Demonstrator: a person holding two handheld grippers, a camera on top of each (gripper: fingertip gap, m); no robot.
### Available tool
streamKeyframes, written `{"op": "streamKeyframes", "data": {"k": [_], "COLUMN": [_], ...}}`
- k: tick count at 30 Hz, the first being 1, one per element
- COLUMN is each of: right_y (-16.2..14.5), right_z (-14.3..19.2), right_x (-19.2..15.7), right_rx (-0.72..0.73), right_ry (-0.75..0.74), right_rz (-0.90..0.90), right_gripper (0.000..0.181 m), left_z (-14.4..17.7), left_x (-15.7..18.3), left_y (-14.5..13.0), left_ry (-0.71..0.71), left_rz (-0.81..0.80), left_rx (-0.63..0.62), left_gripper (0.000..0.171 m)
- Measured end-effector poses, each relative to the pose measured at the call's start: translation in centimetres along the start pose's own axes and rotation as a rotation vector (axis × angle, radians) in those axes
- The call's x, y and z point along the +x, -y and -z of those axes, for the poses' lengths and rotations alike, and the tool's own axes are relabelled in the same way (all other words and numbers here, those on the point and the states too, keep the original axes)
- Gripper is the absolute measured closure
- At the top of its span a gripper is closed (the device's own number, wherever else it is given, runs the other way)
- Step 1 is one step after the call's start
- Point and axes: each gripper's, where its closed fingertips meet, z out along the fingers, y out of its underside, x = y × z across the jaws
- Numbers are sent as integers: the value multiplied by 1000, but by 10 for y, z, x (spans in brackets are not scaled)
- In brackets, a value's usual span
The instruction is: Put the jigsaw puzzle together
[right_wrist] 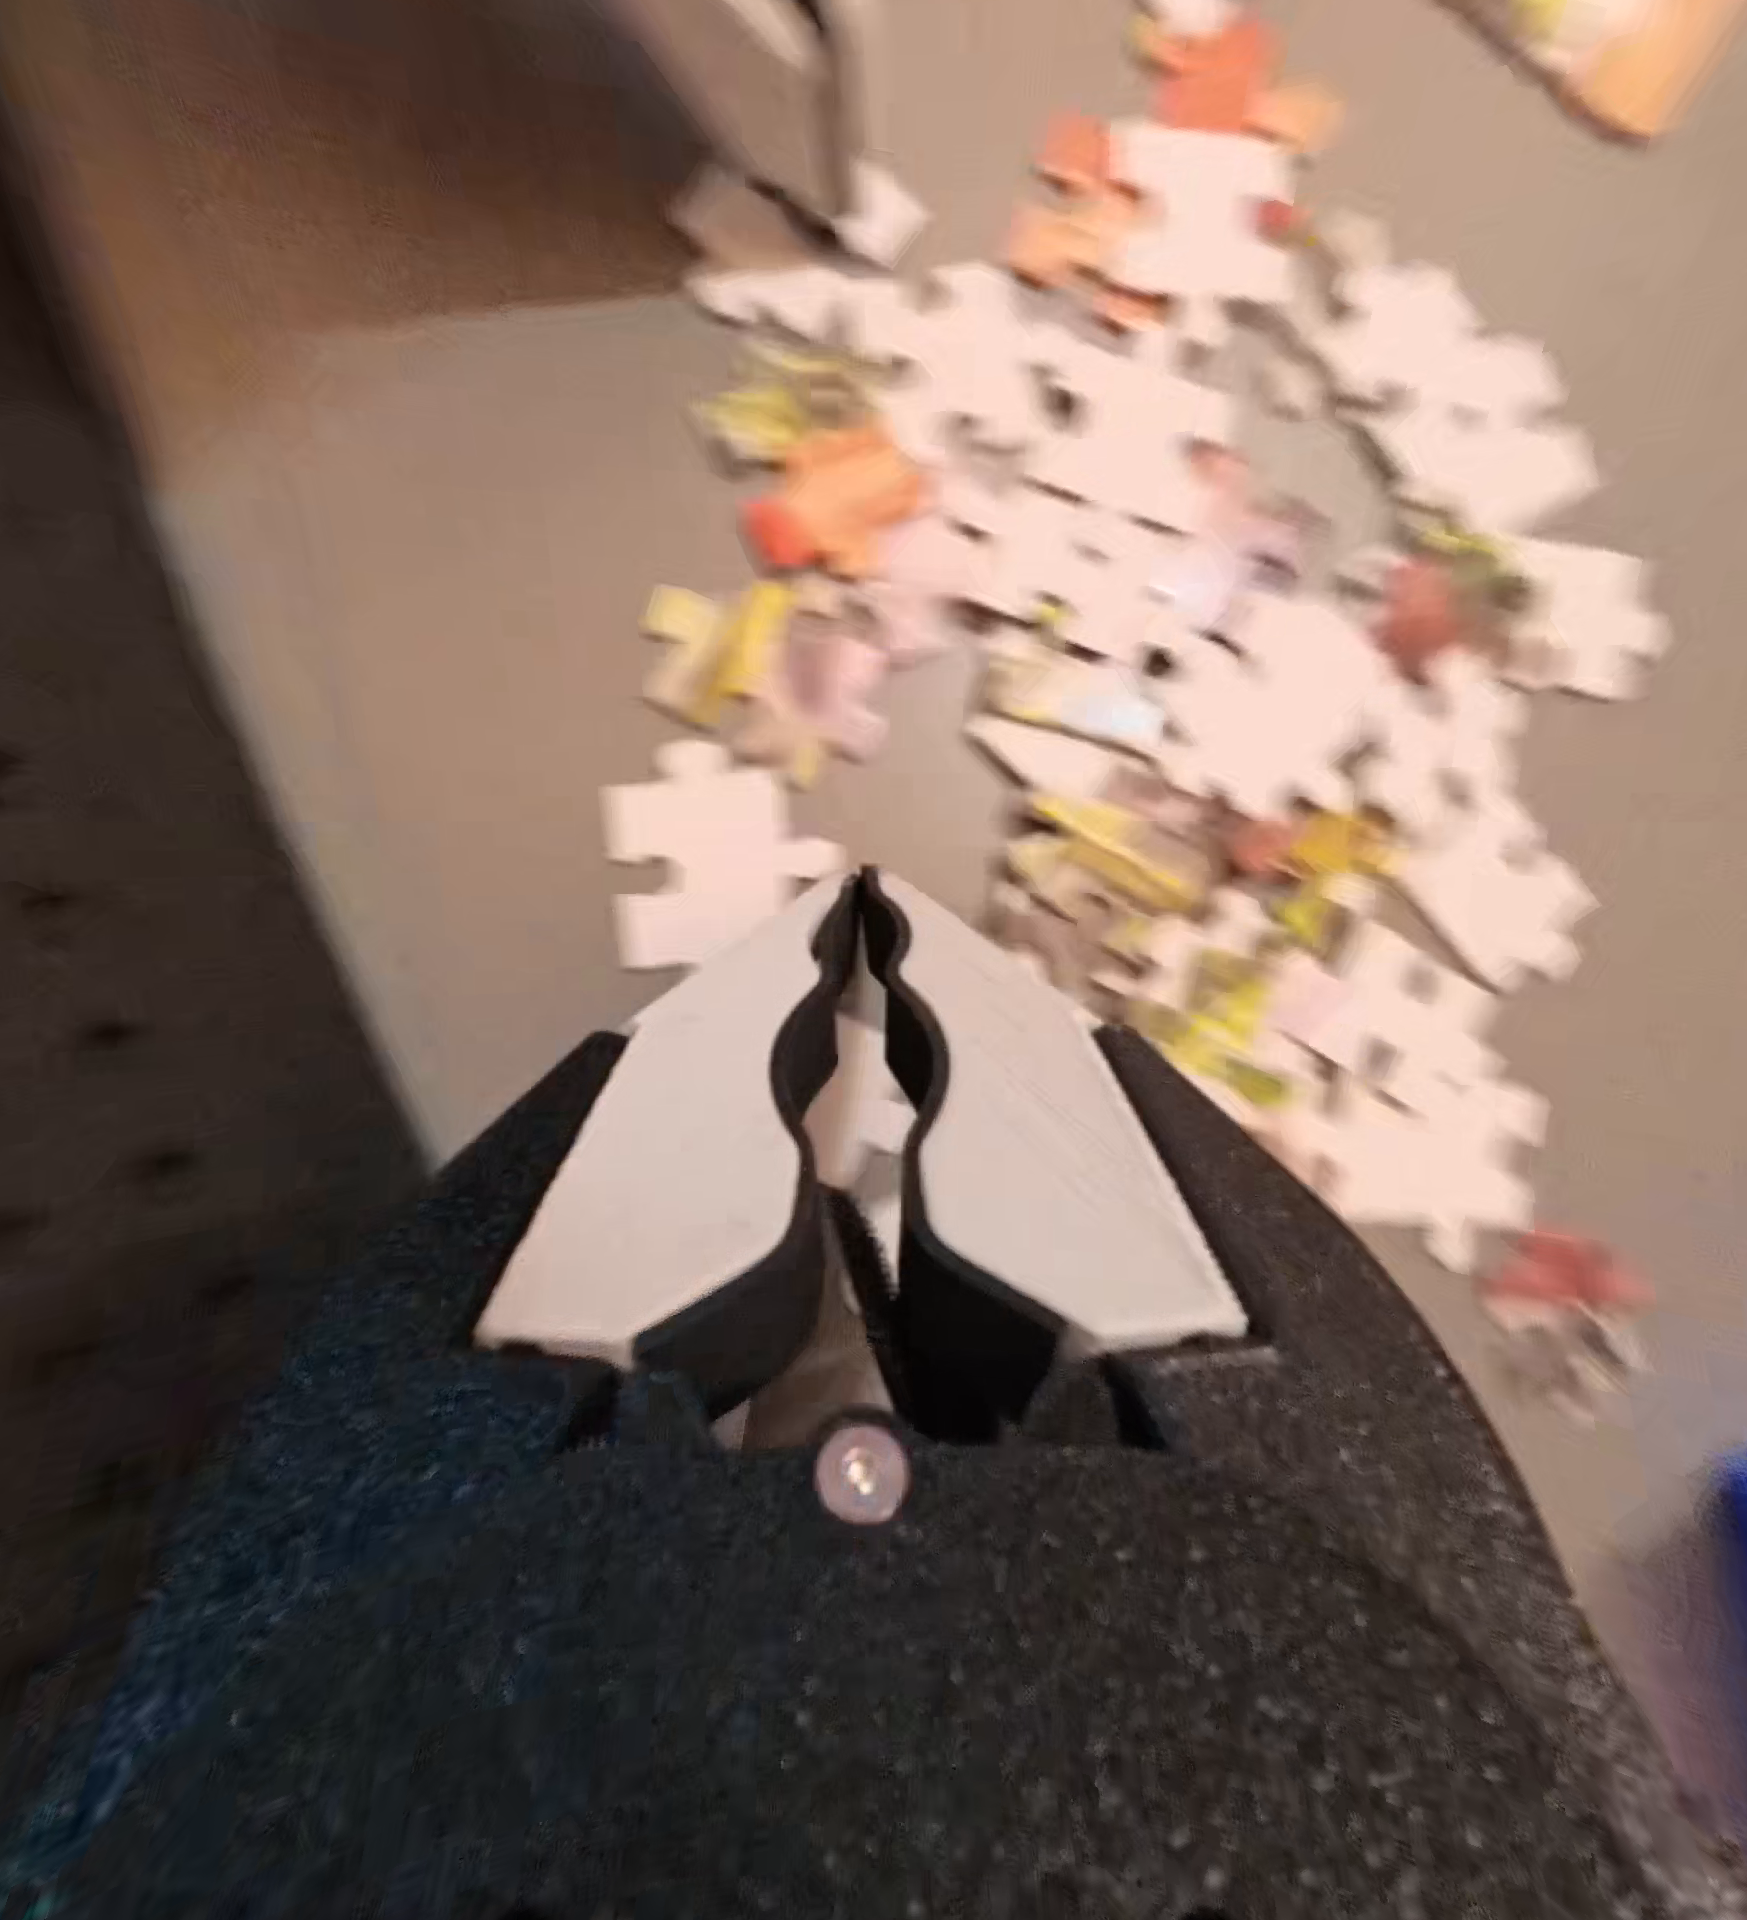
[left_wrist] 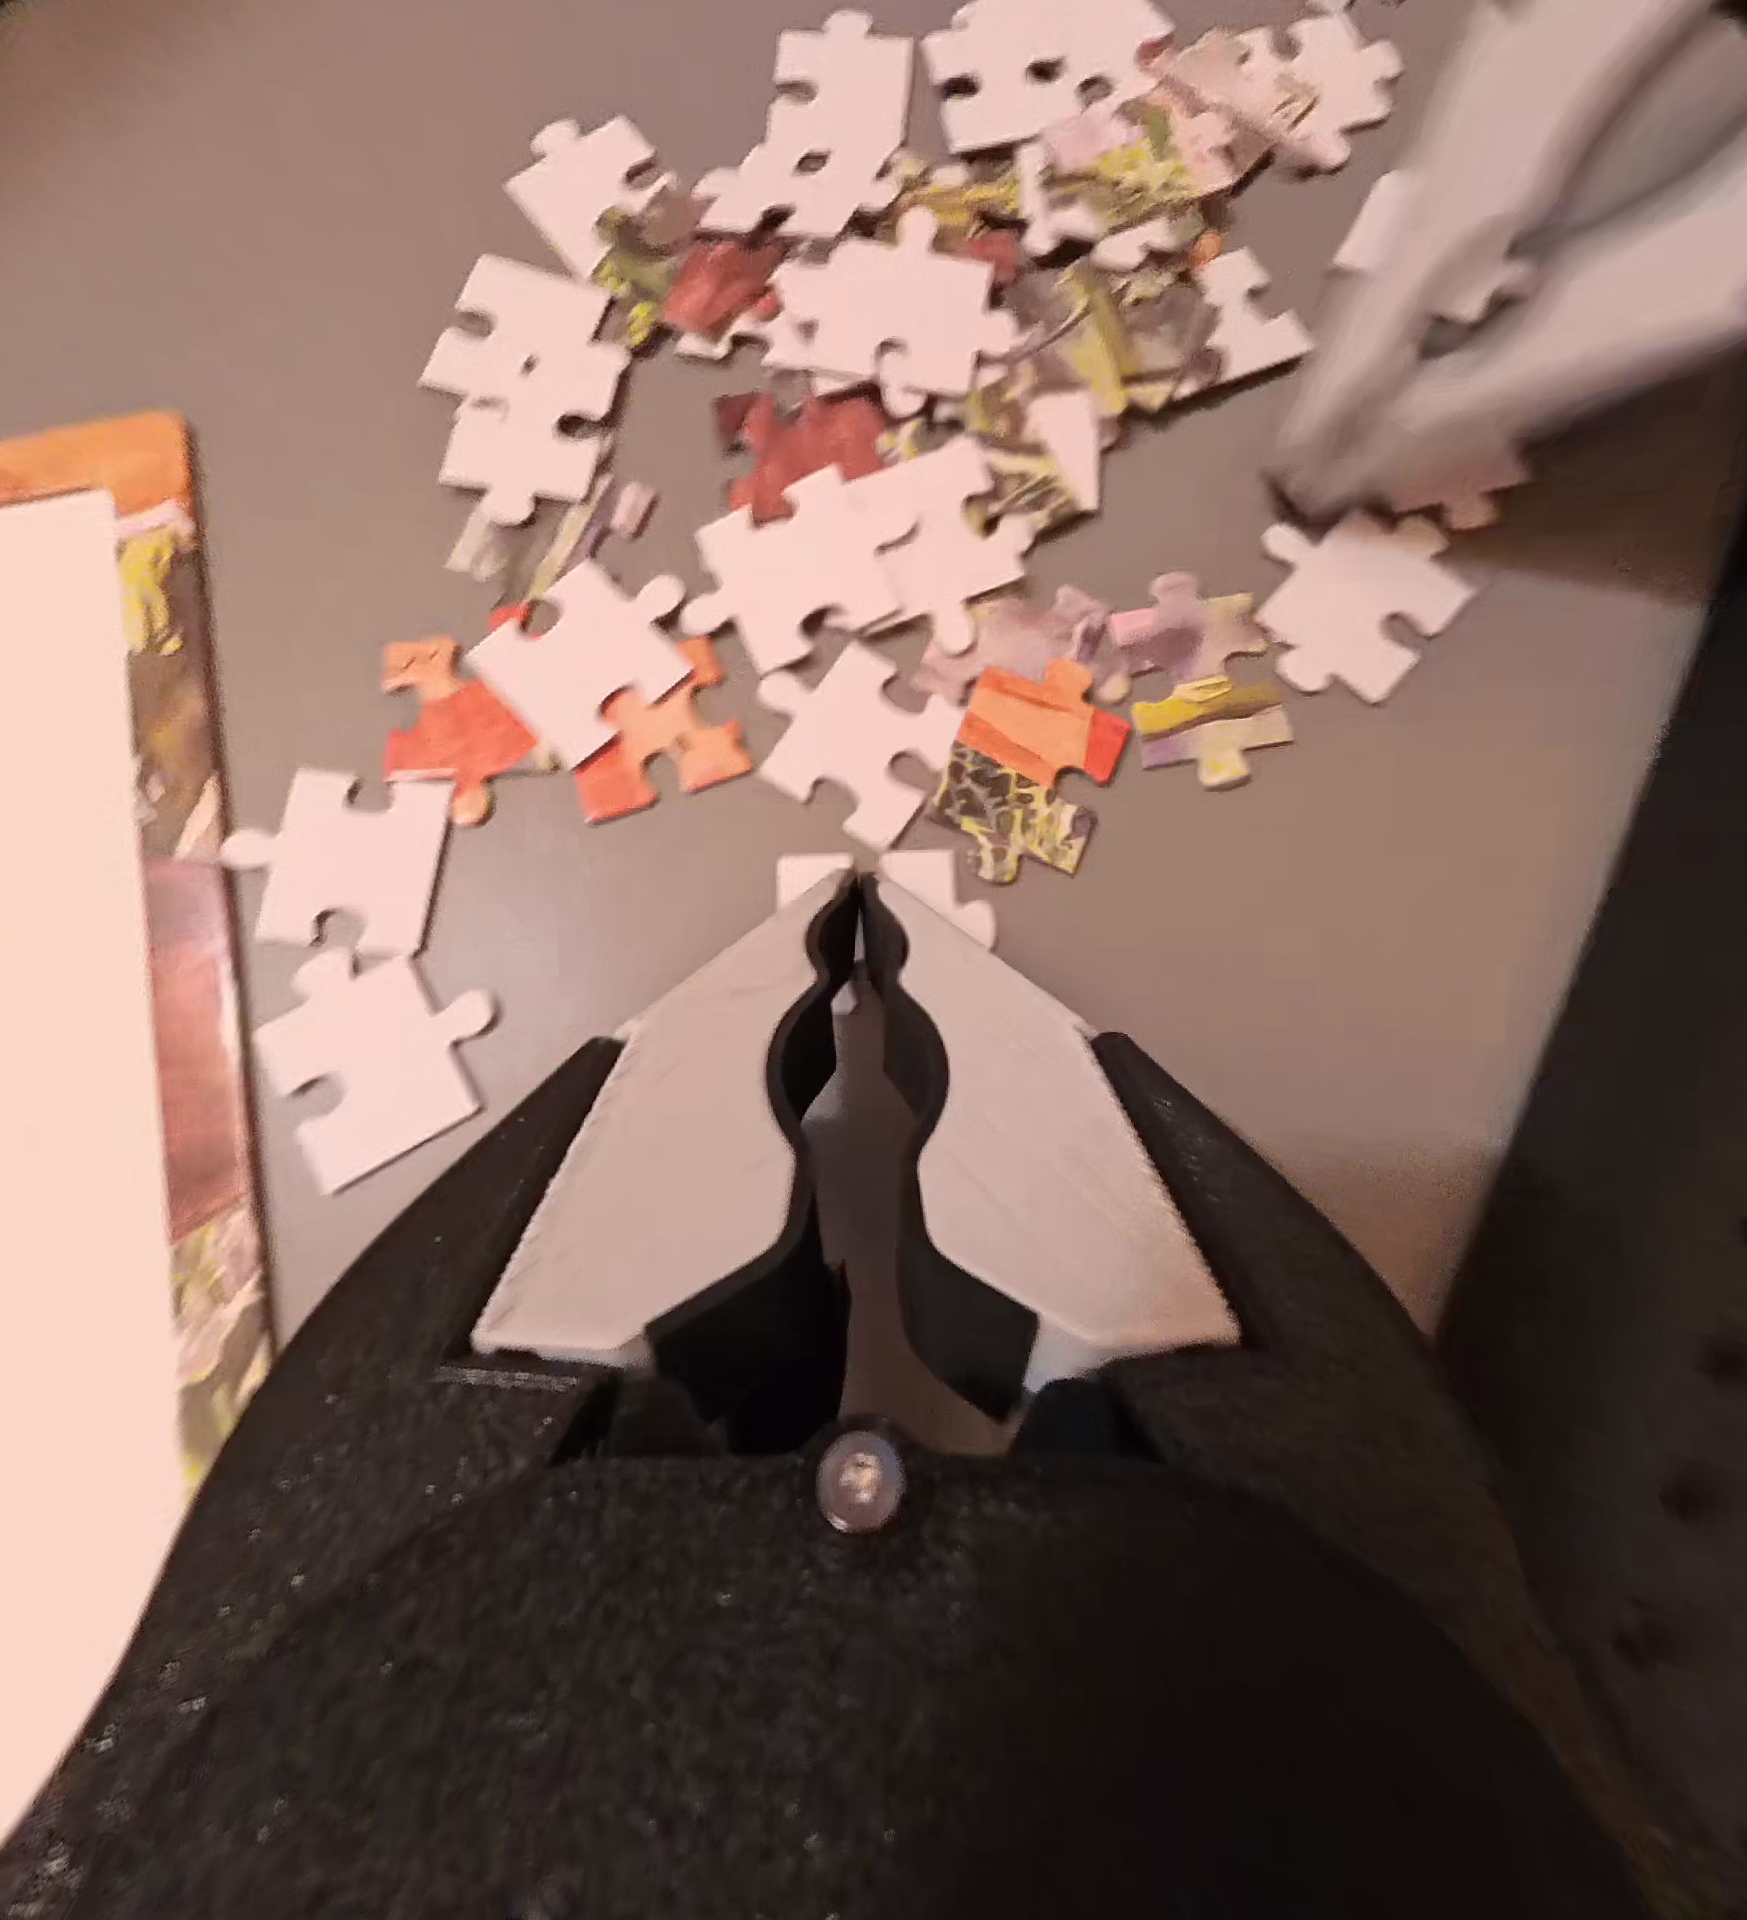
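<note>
Left gripper (left_wrist: pixel 861 883) tips together, nothing visibly held, over a white piece (left_wrist: pixel 884 883). Right gripper (right_wrist: pixel 863 881) tips together too, view blurred. Loose puzzle pieces (left_wrist: pixel 848 416) heaped on grey counter (left_wrist: pixel 1368 987) at 12 o'clock; puzzle tray (left_wrist: pixel 178 727) at 9.

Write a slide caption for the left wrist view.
Shut left gripper points at loose jigsaw pieces, mostly blank side up, on a grey table; puzzle board at left.
</note>
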Motion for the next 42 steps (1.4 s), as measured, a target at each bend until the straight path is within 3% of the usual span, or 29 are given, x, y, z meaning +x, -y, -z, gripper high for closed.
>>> {"op": "streamKeyframes", "data": {"k": [2, 3, 5, 8, 11, 15, 17, 19, 23, 25, 29, 32, 35, 36, 39, 41, 42], "right_y": [-13, -15, -24, -28, -14, 8, 4, -9, 12, 9, 4, -36, -60, -64, -109, -143, -140], "right_z": [21, 32, 44, 44, 18, 1, -4, 0, 18, 17, 1, 13, 44, 53, 71, 70, 68], "right_x": [50, 57, 51, -3, -26, -22, 5, 40, -1, -32, -18, 53, 81, 80, 90, 93, 91], "right_rx": [0, 40, 77, 100, 94, 135, 100, 51, 190, 152, 115, -12, 24, 63, 1, -56, 23], "right_ry": [-236, -247, -161, 168, 198, 146, 49, -123, 99, 229, 85, -229, -328, -308, -327, -330, -279], "right_rz": [-26, -61, -159, -243, -167, -77, -131, -156, -175, -144, -86, -143, -267, -312, -469, -551, -587], "right_gripper": [181, 181, 181, 181, 181, 181, 181, 181, 181, 181, 181, 181, 181, 176, 105, 83, 85], "left_z": [2, 8, 23, 37, 36, 26, 15, 12, 8, 0, -21, -33, -19, -12, 9, 12, 12], "left_x": [5, -1, -29, -90, -126, -117, -109, -113, -107, -93, -58, -22, -16, -16, -24, -48, -55], "left_y": [11, 17, 22, 1, -16, -7, -11, -14, -11, -4, 19, 36, 50, 53, 51, 35, 26], "left_ry": [-11, 3, 57, 256, 436, 446, 415, 475, 510, 466, 417, 316, 239, 173, -39, -13, -5], "left_rz": [11, 39, 144, 211, 150, 93, 103, 80, 9, -11, -152, -267, -179, -109, 68, 69, 51], "left_rx": [49, 91, 166, 153, 62, 71, 35, -7, -43, -45, -42, 5, 104, 138, 174, 130, 105], "left_gripper": [169, 169, 167, 153, 151, 171, 170, 171, 171, 171, 171, 171, 167, 154, 116, 97, 88]}}
